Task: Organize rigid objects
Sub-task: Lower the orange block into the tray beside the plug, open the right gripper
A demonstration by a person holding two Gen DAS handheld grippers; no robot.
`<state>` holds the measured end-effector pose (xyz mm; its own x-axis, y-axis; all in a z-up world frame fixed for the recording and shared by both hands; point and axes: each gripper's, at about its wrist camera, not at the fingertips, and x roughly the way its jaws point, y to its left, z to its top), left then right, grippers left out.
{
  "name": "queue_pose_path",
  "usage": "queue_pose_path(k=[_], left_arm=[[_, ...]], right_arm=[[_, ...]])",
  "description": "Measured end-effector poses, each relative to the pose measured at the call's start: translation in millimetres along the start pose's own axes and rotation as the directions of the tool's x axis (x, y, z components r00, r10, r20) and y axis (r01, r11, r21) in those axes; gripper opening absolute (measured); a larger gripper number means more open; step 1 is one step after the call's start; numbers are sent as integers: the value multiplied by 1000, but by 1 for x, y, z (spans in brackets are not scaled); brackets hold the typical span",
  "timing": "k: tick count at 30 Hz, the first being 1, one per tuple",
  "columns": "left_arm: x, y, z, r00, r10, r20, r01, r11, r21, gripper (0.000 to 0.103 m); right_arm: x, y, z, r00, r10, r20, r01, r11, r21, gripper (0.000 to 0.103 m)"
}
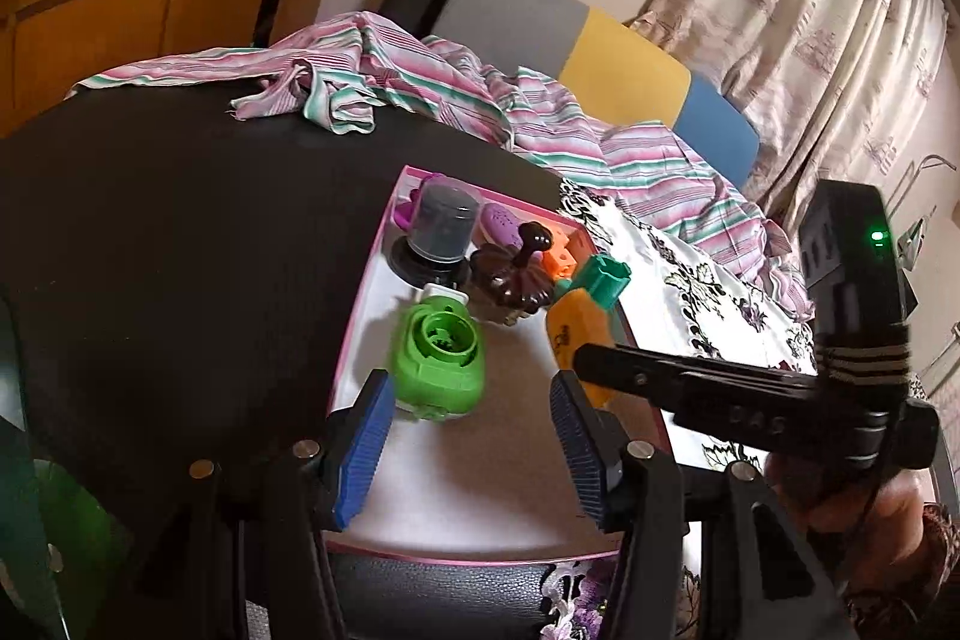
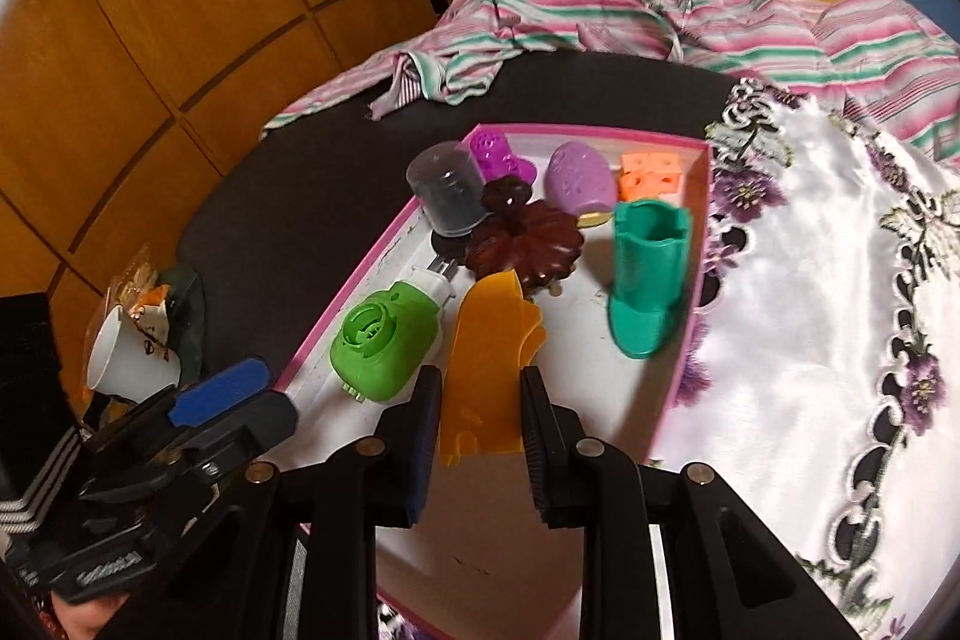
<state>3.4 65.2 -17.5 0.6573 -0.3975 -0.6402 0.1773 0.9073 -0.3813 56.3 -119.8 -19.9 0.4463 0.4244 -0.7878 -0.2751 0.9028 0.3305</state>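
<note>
We see a pink-rimmed tray point(image 2: 384, 244) on the black worktop point(image 2: 288, 220), a lime-green device point(image 2: 384, 340), an orange piece point(image 2: 486, 370), a teal cup point(image 2: 645, 274), and a pink-and-green striped cloth point(image 2: 660, 16).

Dim warm indoor light; fisheye-bent edges; slight motion blur.

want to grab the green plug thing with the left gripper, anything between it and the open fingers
Nothing visible. The left gripper is open, and the green plug-in device lies just ahead on the bare floor of the pink-rimmed tray; the brown lid sits beyond it.
</note>
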Motion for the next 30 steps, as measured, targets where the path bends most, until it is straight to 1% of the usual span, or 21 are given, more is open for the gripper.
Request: queue_pose_path(k=[3,8,15,17,21,24,30], left_arm=[[0,2,0,1000,2,0,-2,1000,-4,54],[0,3,-1,1000,5,-1,-5,1000,-3,54],[0,3,-2,1000,8,-5,-8,1000,-7,54],[1,3,-2,1000,9,-9,-9,1000,-5,54],[2,2,-3,1000,8,-16,-9,1000,-8,54],[3,1,-4,1000,8,-16,-8,1000,-3,54],[4,-8,-3,1000,-12,-22,12,1000,13,54]], right_arm=[[11,4,0,1000,-4,-23,4,1000,6,26],[23,9,2,999,-18,-29,18,1000,10,26],[40,14,7,997,-35,-64,37,999,26,26],[42,15,7,997,-40,-60,42,999,26,26],[39,15,6,998,-16,-57,18,999,29,27],[26,13,4,999,-12,-31,13,999,30,27],[-21,-10,2,996,-26,85,20,997,73,27]])
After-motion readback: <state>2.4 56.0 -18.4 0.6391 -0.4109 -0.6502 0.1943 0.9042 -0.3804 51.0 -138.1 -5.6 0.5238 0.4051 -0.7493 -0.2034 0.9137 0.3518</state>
